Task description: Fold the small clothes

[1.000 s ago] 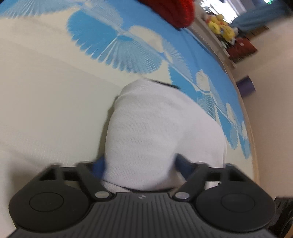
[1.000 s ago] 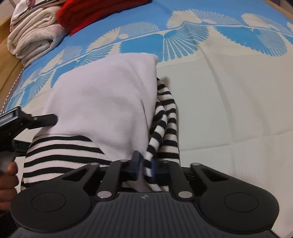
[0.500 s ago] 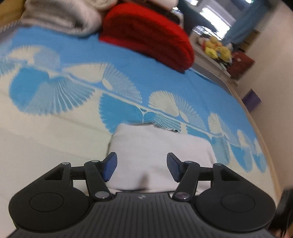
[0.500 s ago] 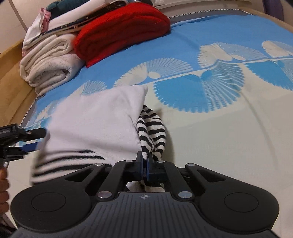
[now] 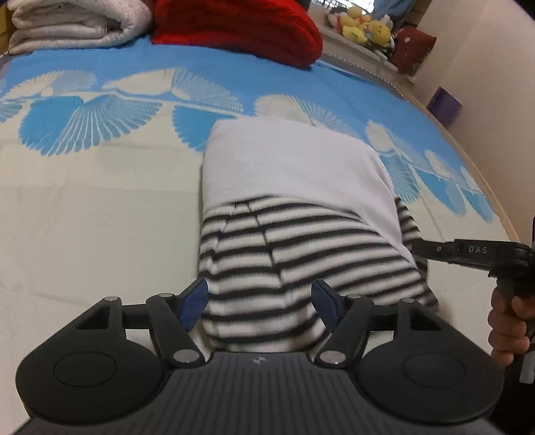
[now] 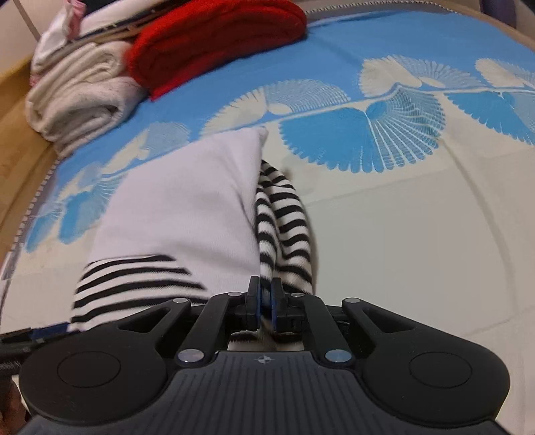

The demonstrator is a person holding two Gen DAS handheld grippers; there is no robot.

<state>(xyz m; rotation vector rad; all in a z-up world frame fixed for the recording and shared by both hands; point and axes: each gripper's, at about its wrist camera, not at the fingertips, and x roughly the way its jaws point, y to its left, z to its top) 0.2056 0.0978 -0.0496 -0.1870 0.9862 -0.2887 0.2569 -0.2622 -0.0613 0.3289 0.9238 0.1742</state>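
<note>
Left wrist view: the folded garment (image 5: 294, 200), white on its far half and black-and-white striped on its near half, lies on the bed (image 5: 83, 217) at the centre of the frame. The left tongs (image 5: 259, 297) sit at 6 o'clock of the garment. Their jaws are opening; the blue pads (image 5: 194, 301) stand apart on either side of the striped edge and do not press on it. At 3 o'clock of the garment, a hand (image 5: 508, 328) grips the handle of the right tongs (image 5: 418, 249), whose black tip meets the striped edge.

Right wrist view: the garment (image 6: 187, 207) runs from 6 o'clock toward 12 o'clock, with a loose striped fold (image 6: 284, 227) along its right side. The right tongs (image 6: 265, 301) are clamped together on the near edge of that striped fabric, which passes between the pads.

The bed cover (image 6: 384, 214) is cream at the near side, with a blue band of fan patterns (image 6: 367, 134) at the far side. At 11 o'clock, a red knit item (image 6: 214, 43) rests beside a stack of rolled white towels (image 6: 77, 100). In the left wrist view, yellow soft toys (image 5: 361, 26) sit on a ledge at 1 o'clock, well apart from the garment.
</note>
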